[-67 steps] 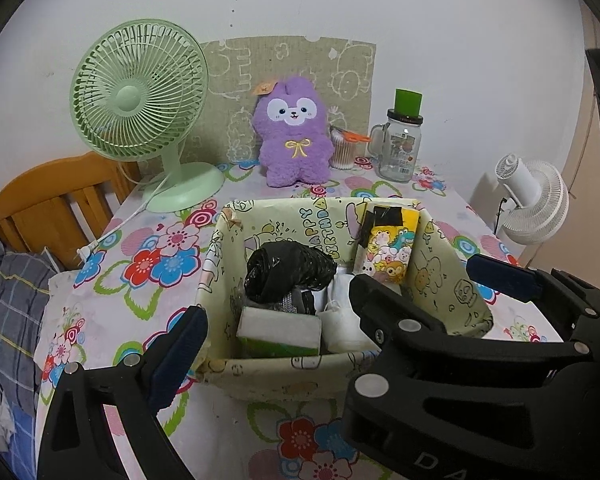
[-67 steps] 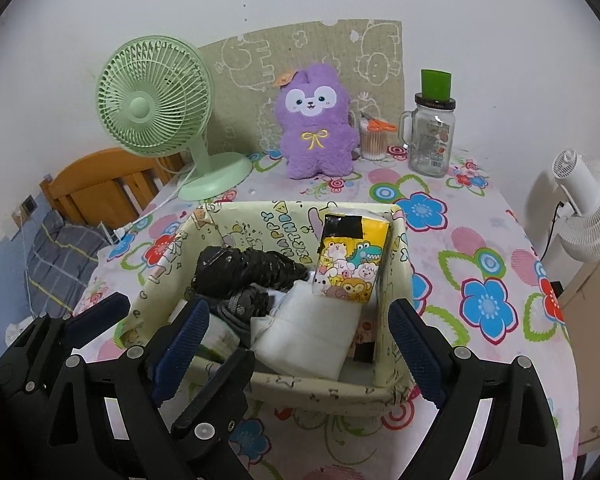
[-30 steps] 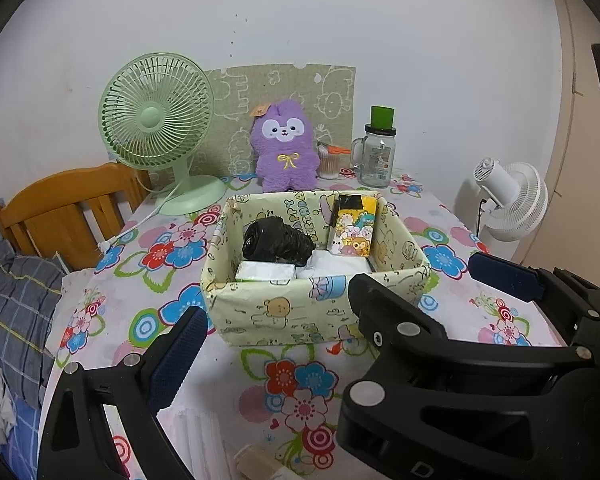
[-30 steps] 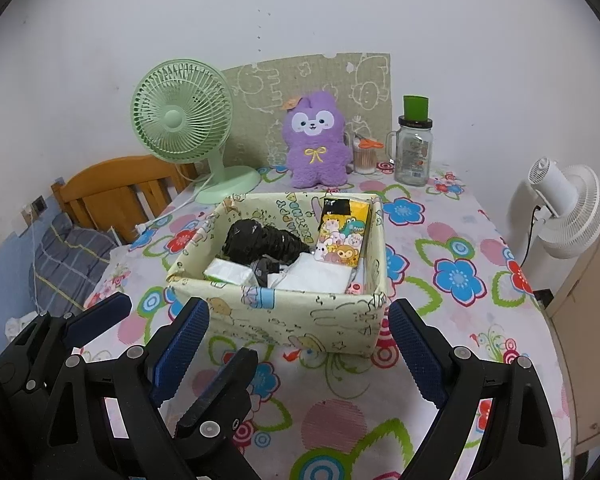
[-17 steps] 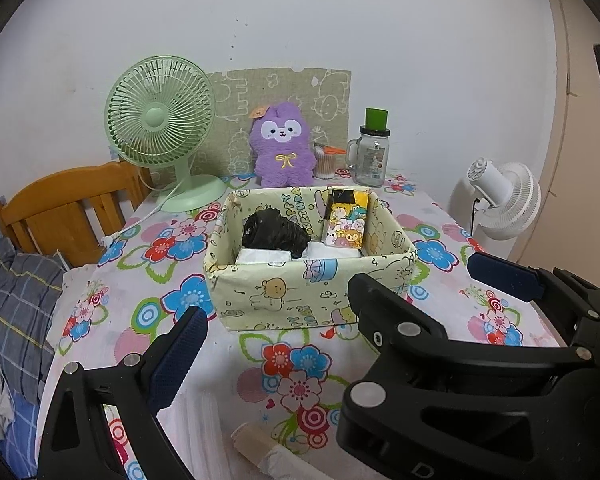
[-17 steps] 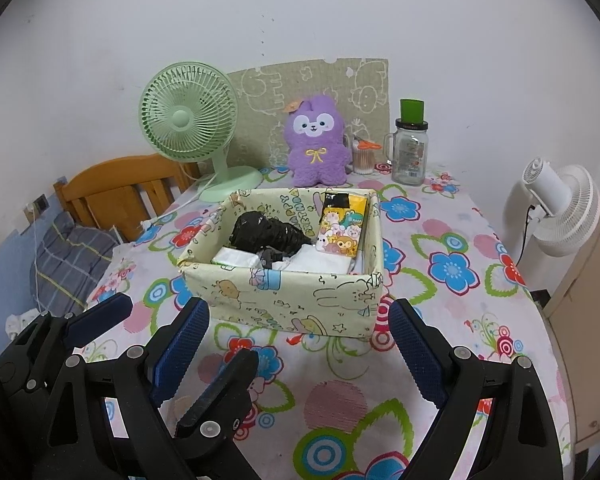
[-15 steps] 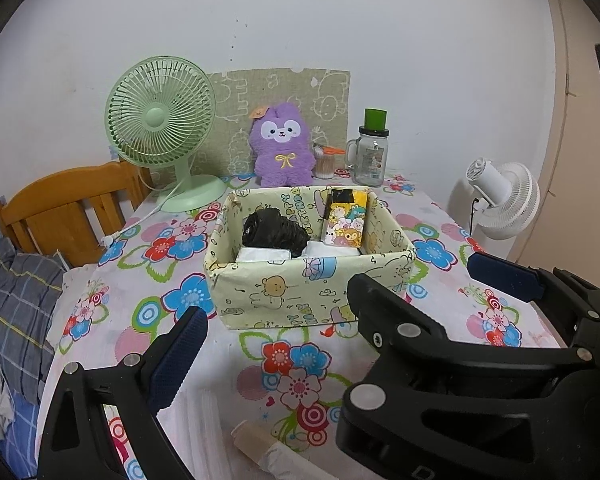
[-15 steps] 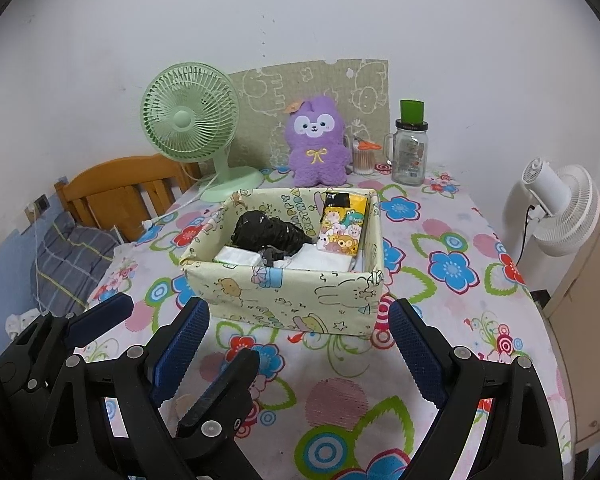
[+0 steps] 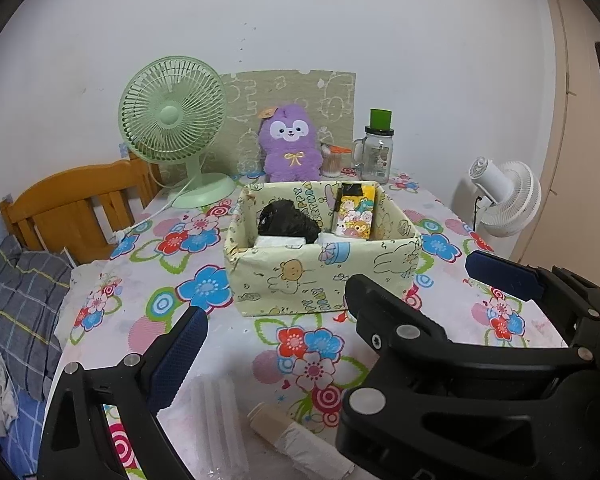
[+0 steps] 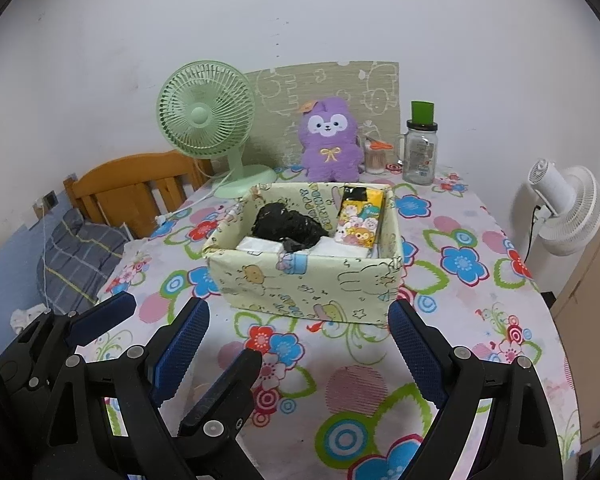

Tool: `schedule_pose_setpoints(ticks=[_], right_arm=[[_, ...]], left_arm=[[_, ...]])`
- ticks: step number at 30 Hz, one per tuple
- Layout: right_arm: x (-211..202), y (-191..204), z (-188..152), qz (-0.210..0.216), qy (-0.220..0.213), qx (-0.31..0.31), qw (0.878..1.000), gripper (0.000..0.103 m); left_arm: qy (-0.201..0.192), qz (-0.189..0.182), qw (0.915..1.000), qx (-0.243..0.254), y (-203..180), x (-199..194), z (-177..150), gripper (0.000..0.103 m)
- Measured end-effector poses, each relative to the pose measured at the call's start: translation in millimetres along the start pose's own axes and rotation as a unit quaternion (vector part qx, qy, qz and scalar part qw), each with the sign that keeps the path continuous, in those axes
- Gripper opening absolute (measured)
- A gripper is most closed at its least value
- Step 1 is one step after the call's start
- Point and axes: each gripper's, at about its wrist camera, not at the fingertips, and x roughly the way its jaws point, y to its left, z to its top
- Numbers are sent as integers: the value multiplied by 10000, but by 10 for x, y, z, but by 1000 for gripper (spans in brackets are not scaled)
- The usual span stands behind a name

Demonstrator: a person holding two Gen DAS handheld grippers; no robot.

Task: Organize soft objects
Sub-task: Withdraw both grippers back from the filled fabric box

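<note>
A pale yellow cartoon-print box [image 9: 324, 280] [image 10: 300, 284] stands mid-table. It holds a crumpled black bag [image 9: 286, 220] [image 10: 288, 222], a cartoon tissue pack [image 9: 354, 212] [image 10: 358, 216] standing upright, and white folded packs [image 9: 280, 242] [image 10: 260, 245]. A purple plush [image 9: 290, 148] [image 10: 332, 140] sits behind the box by the wall. My left gripper [image 9: 340, 304] is open and empty, well in front of the box. My right gripper [image 10: 300, 340] is open and empty, also in front of the box. A beige roll [image 9: 296, 436] lies on the table near the left gripper.
A green desk fan [image 9: 172, 128] [image 10: 208, 120] and a glass jar with green lid [image 9: 378, 152] [image 10: 420, 152] stand at the back. A white fan [image 9: 504, 200] [image 10: 568, 208] is off the table's right edge. A wooden chair [image 9: 80, 208] stands left.
Both grippers have pulled back from the box, which now looks smaller and farther. The beige roll has come into the left wrist view. Both stay open.
</note>
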Motion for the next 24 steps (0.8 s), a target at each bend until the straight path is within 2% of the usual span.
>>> schedule_pose_setpoints(ticks=[18, 24], right_arm=[[150, 280, -209, 229, 135, -267, 9993, 91], [264, 344, -326, 304, 307, -291, 9986, 88]], left_arm=[[168, 147, 9998, 10, 300, 16, -254, 99], [355, 185, 9992, -38, 422, 86, -383, 98]])
